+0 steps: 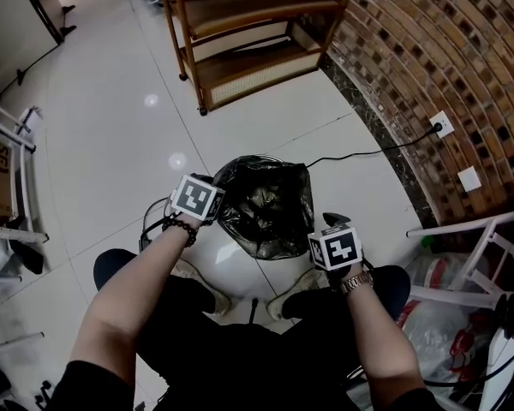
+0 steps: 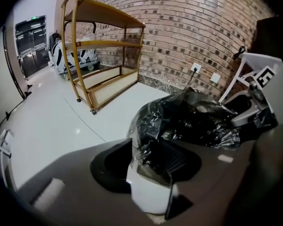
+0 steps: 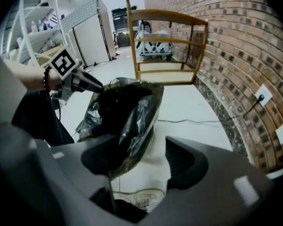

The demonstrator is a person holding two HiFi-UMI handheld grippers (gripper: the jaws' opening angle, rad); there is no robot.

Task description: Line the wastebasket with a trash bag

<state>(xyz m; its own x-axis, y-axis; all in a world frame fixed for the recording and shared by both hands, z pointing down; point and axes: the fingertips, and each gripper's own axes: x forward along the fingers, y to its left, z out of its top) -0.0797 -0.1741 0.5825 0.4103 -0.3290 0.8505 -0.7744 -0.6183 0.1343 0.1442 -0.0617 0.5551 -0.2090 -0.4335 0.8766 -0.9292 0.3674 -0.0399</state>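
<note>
Black trash bag (image 1: 265, 205) sits bunched over the white wastebasket (image 2: 148, 192) on the floor; left claw (image 2: 151, 166) and right claw (image 3: 144, 161) stand wide astride opposite rim edges, film loose between them; advise gripping the hem and drawing it evenly down outside.

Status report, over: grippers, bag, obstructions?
Left gripper, right gripper open, straddling edge of crinkled black plastic trash bag. Bag draped over white wastebasket. Black floor cable beyond, apart.
</note>
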